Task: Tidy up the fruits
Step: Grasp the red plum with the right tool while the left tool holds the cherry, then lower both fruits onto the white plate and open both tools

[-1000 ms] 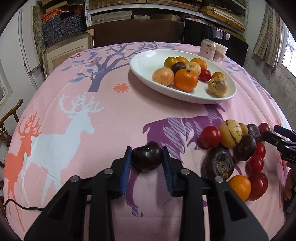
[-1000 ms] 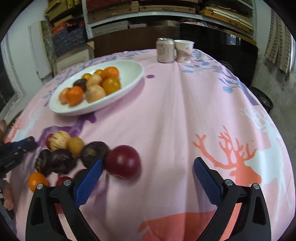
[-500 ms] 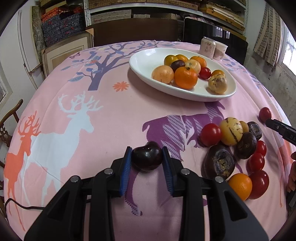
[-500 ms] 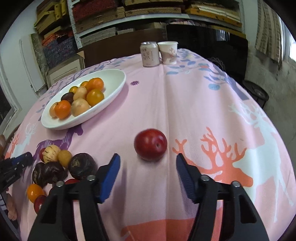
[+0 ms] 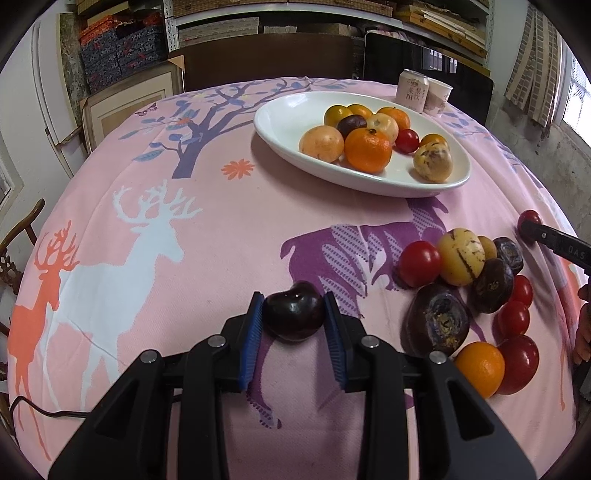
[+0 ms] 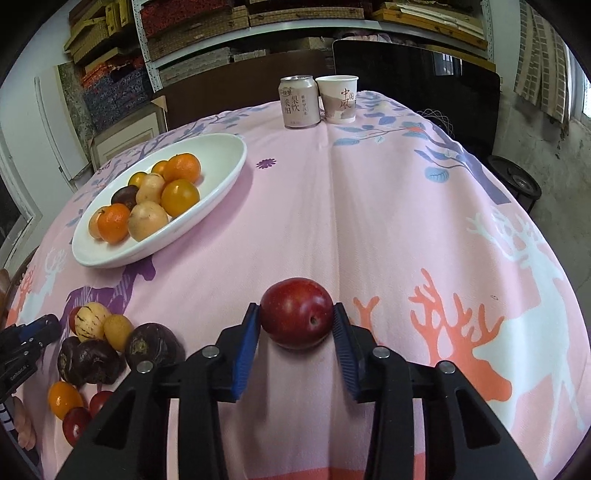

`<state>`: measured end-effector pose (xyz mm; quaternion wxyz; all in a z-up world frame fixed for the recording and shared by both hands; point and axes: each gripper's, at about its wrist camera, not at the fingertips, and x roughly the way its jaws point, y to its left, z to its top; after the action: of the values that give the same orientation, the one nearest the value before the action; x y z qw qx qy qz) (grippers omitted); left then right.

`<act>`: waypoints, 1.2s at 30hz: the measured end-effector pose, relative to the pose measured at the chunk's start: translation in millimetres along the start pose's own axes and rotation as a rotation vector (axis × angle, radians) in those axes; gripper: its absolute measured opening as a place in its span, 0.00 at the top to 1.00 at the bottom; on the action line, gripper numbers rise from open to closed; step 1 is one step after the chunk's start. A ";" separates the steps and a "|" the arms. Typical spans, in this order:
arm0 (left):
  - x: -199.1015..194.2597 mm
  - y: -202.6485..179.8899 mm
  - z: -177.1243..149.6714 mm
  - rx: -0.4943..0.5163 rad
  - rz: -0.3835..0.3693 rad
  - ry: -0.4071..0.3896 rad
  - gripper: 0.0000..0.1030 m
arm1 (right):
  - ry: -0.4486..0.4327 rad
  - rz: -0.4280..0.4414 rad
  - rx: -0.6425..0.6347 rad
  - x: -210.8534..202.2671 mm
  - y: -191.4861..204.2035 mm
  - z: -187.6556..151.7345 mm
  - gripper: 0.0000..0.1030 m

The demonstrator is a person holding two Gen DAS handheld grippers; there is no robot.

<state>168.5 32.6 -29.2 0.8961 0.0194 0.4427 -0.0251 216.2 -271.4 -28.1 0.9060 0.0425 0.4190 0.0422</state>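
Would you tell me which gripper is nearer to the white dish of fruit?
Hard to call: neither touches it. The left gripper grips a dark plum and the right gripper a red plum, both well short of the white dish.

A pink tablecloth with deer and tree pictures covers the table. At the far end a drink can stands just beside a paper cup. Shelves full of boxes line the back wall
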 end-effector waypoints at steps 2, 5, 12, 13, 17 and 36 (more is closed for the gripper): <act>-0.2 -0.2 -0.1 0.000 0.001 -0.001 0.69 | -0.002 0.004 0.004 -0.3 -0.9 -0.1 0.61; -0.3 -0.1 0.0 -0.001 0.001 -0.002 0.69 | -0.008 0.021 0.016 -1.9 -2.9 -0.7 0.61; -7.0 0.7 1.8 -0.008 0.000 -0.027 0.69 | -0.025 0.077 0.037 -8.2 -3.5 -2.3 0.61; -9.5 1.3 3.1 -0.014 0.007 -0.037 0.69 | -0.029 0.090 0.044 -9.8 -4.3 -2.2 0.61; -22.5 0.9 21.3 -0.025 0.018 -0.067 0.69 | -0.050 0.161 0.091 -22.8 -6.4 8.6 0.61; 53.2 -0.5 169.7 -0.101 -0.032 -0.107 0.69 | -0.067 0.275 -0.172 13.4 121.4 105.7 0.61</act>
<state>335.2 21.0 31.6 0.9178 -0.0343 0.3951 -0.0179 300.5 -153.8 43.7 0.9053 0.0232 0.3738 0.2003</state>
